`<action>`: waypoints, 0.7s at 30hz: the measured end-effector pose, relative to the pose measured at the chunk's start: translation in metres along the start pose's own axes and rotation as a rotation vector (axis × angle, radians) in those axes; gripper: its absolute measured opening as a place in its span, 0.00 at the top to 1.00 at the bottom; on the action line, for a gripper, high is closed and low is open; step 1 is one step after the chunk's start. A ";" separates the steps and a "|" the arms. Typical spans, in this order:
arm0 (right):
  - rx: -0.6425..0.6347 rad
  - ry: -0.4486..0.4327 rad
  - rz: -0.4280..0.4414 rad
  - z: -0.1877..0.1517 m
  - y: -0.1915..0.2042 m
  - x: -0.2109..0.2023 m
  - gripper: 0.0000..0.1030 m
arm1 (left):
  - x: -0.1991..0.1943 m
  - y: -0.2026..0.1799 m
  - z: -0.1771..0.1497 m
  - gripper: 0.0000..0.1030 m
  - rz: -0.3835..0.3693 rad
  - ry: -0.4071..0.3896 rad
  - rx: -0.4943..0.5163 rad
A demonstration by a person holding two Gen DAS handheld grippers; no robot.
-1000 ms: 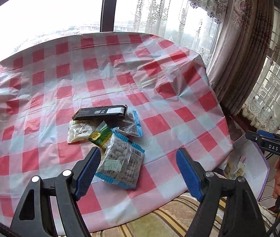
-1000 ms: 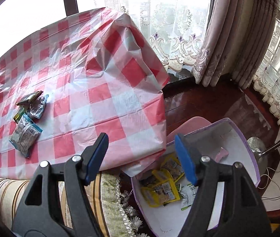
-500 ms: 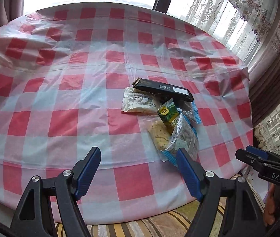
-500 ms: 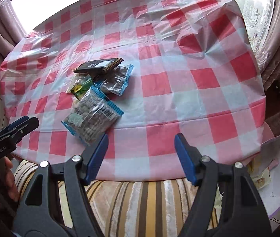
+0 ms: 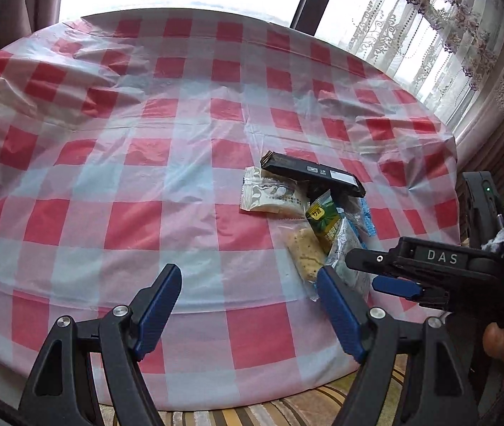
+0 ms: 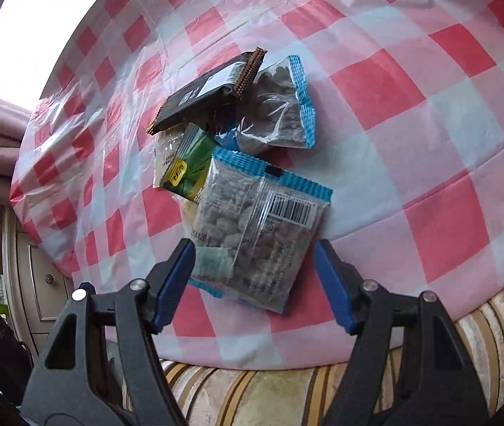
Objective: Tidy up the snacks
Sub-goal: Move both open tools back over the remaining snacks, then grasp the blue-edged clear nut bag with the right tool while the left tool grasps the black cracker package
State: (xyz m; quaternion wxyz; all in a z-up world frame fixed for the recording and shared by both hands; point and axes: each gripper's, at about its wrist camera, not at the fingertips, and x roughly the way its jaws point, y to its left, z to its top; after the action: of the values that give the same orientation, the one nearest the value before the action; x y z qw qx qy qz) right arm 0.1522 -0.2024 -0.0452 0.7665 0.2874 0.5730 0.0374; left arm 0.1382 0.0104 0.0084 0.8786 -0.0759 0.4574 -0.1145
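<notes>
Snacks sit in a small pile on the red-and-white checked plastic tablecloth. Right gripper has its blue-padded jaws spread wide, straddling the near end of the clear nut packet with blue crimped edges, not touching it; barcode label faces up. Left gripper is likewise spread, empty, pile just beside its right finger. Only the left view shows "DAS" on the right gripper's body and the white biscuit wrapper. Black bar wrapper tops the pile's far end.
</notes>
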 end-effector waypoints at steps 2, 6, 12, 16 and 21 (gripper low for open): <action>0.008 0.005 -0.016 0.004 0.005 0.006 0.29 | -0.001 0.004 0.001 0.23 -0.002 -0.007 -0.012; -0.017 -0.022 -0.068 0.008 0.012 0.012 0.24 | -0.003 0.009 0.001 0.23 -0.001 -0.014 -0.025; -0.059 -0.026 -0.141 0.007 0.013 0.018 0.19 | -0.001 0.011 0.000 0.23 -0.008 -0.011 -0.030; -0.098 -0.039 -0.171 0.005 0.017 0.021 0.18 | -0.001 0.010 0.000 0.23 -0.011 -0.012 -0.022; -0.100 -0.051 -0.184 0.003 0.017 0.020 0.17 | -0.001 0.010 0.000 0.23 -0.011 -0.008 -0.023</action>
State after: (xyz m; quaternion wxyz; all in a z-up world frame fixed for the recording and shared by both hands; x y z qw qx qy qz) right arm 0.1665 -0.1819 -0.0541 0.7945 0.1959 0.5746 -0.0121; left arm 0.1393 0.0203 0.0065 0.8788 -0.0892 0.4548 -0.1138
